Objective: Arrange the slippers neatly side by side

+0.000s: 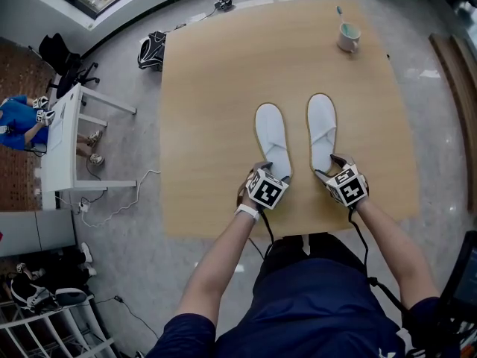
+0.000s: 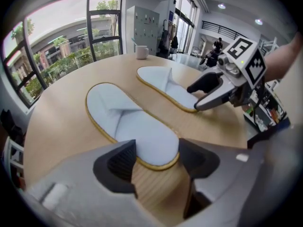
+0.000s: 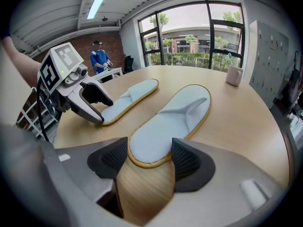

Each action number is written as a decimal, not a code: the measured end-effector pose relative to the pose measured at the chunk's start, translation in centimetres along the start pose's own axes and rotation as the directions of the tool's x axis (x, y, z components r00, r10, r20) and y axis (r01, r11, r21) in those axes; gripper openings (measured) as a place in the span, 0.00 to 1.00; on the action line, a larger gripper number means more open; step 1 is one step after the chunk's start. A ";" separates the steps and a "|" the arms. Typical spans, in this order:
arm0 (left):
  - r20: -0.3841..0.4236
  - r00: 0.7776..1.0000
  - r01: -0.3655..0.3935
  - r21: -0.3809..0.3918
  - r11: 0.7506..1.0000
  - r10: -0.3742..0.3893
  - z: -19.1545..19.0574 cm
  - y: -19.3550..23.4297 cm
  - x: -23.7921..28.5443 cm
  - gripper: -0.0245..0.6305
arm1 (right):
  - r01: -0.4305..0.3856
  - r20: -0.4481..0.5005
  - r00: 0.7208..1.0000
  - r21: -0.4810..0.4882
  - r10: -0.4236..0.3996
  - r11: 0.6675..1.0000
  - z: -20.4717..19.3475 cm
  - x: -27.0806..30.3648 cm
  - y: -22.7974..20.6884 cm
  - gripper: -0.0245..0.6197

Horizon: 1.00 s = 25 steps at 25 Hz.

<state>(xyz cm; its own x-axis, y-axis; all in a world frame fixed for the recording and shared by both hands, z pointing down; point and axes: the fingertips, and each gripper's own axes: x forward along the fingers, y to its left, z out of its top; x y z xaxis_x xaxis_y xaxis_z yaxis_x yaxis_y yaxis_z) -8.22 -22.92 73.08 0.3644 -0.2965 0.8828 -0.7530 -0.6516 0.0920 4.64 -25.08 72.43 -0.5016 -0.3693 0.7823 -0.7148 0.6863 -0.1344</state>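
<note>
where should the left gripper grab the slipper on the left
The heel end of the left slipper, from the near edge of the table: the narrow, flat heel points at the left gripper and fits between its open jaws; the strap sits farther off.

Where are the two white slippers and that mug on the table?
left slipper (image 1: pixel 269 124), head view, on its bare insole.
right slipper (image 1: pixel 322 118), head view, on its bare insole.
mug (image 1: pixel 347 43), head view, on its side wall.
</note>
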 end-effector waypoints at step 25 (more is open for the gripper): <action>-0.011 1.000 0.020 0.031 0.999 -0.019 0.0 -4.8 1.1 0.48 | -0.026 -0.021 1.000 -0.121 0.024 0.992 -2.3 -1.0 3.9 0.50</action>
<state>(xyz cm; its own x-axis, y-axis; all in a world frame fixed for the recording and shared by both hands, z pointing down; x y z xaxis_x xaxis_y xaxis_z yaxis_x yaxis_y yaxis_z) -4.20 -20.15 73.61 0.3728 -0.2763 0.8858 -0.7281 -0.6789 0.0947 3.51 -20.57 72.50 -0.5084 -0.3399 0.7912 -0.6374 0.7663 -0.0804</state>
